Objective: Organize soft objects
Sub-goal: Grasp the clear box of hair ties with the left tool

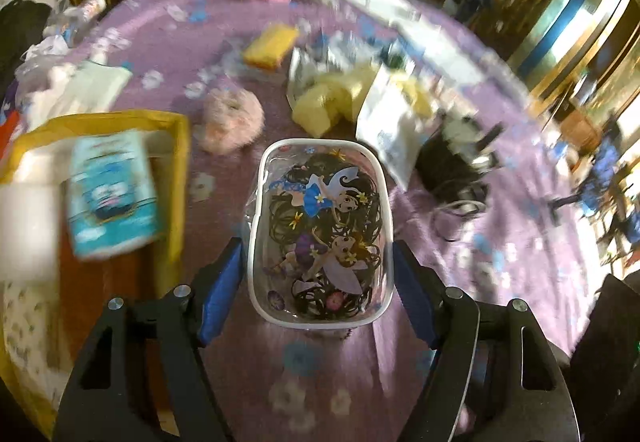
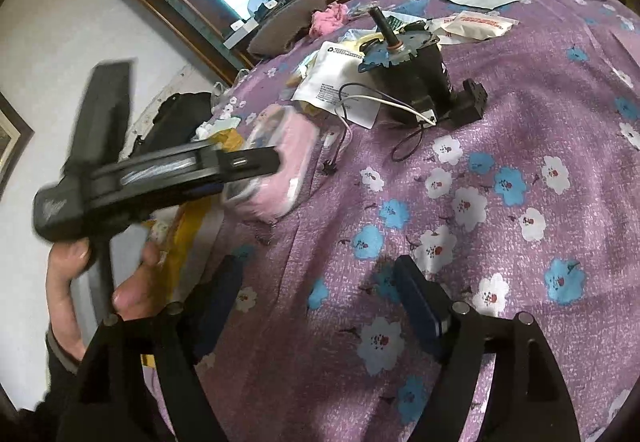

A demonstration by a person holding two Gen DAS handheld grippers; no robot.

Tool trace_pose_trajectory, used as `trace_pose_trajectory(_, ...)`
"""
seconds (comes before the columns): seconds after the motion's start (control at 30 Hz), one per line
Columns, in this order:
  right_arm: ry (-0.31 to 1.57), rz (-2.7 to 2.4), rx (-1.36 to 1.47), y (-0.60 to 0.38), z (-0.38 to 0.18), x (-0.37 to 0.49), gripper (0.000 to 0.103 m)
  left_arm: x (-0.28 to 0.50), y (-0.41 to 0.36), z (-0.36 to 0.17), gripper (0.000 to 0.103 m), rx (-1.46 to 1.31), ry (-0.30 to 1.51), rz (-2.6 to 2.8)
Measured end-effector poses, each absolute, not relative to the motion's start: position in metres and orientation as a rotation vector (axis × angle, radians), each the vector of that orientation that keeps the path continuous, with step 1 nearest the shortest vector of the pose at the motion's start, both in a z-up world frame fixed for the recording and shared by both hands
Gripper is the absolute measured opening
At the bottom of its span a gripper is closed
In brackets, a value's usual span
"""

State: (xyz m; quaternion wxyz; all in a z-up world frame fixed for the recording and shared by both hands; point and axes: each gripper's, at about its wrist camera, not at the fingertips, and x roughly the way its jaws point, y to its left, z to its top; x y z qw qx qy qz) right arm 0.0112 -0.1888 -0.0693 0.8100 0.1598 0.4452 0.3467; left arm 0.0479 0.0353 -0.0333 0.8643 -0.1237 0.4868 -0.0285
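Note:
A clear pouch [image 1: 320, 234] with a white rim and cartoon fairy print, holding dark hair ties, sits between the blue pads of my left gripper [image 1: 320, 266], which is shut on its sides. It stays sharp while the bed behind it blurs. In the right wrist view the left gripper [image 2: 276, 161] shows at the left in a person's hand [image 2: 68, 282], with the pouch [image 2: 280, 169] looking pink at its tip. My right gripper [image 2: 320, 274] stands open over the purple flowered bedspread [image 2: 500, 201], nothing between its fingers.
A yellow box [image 1: 178, 161] at the left holds a blue-and-white packet [image 1: 112, 193]. On the bed lie a pink fluffy scrunchie [image 1: 232, 119], a yellow sponge [image 1: 272, 43], yellow soft pieces [image 1: 328, 97], a white bag [image 1: 388, 129] and a black motor with wires [image 2: 416, 69].

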Motion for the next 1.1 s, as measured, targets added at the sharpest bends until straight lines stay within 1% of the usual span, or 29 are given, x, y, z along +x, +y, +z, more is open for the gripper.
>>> trace_pose_trajectory(0.17, 0.835, 0.742, 0.240, -0.173, -0.034, 0.012, 0.078, -0.005, 0.074, -0.004, 0.073, -0.398, 0.869, -0.037)
trace_pose_trajectory(0.3, 0.768, 0.733, 0.085, -0.130, -0.011, 0.033, 0.078, -0.032, 0.101, 0.008, 0.073, -0.443, 0.800, 0.012)
trace_pose_trajectory(0.47, 0.770, 0.617, -0.079, -0.080, -0.020, 0.075, 0.078, -0.053, 0.122, 0.018, 0.073, -0.458, 0.739, 0.028)
trace_pose_trajectory(0.6, 0.780, 0.503, -0.214, -0.059, -0.031, 0.090, 0.077, -0.061, 0.137, 0.020, 0.073, -0.462, 0.724, 0.049)
trace_pose_trajectory(0.67, 0.770, 0.443, -0.308, -0.049, -0.037, 0.093, 0.066, -0.062, 0.143, 0.020, 0.073, -0.469, 0.719, 0.052)
trace_pose_trajectory(0.73, 0.775, 0.404, -0.363, -0.044, -0.043, 0.098, 0.047, -0.065, 0.149, 0.020, 0.073, -0.474, 0.714, 0.060)
trace_pose_trajectory(0.77, 0.768, 0.366, -0.393, -0.042, -0.047, 0.098, 0.041, -0.066, 0.151, 0.020, 0.073, -0.478, 0.715, 0.063)
trace_pose_trajectory(0.8, 0.772, 0.349, -0.405, -0.041, -0.050, 0.099, 0.029, -0.066, 0.153, 0.019, 0.073, -0.481, 0.717, 0.065)
trace_pose_trajectory(0.87, 0.758, 0.317, -0.404, -0.044, -0.051, 0.100, 0.017, -0.068, 0.158, 0.018, 0.073, -0.489, 0.719, 0.075)
trace_pose_trajectory(0.9, 0.744, 0.314, -0.391, -0.047, -0.048, 0.098, 0.009, -0.070, 0.160, 0.017, 0.073, -0.491, 0.719, 0.078)
trace_pose_trajectory(0.93, 0.725, 0.322, -0.365, -0.051, -0.043, 0.094, 0.004, -0.070, 0.161, 0.016, 0.073, -0.492, 0.719, 0.083)
trace_pose_trajectory(1.03, 0.665, 0.343, -0.283, -0.063, -0.025, 0.083, 0.001, -0.071, 0.166, 0.015, 0.073, -0.503, 0.719, 0.090)
trace_pose_trajectory(1.1, 0.658, 0.407, -0.205, -0.072, -0.012, 0.076, 0.000, -0.073, 0.169, 0.016, 0.073, -0.511, 0.719, 0.100)
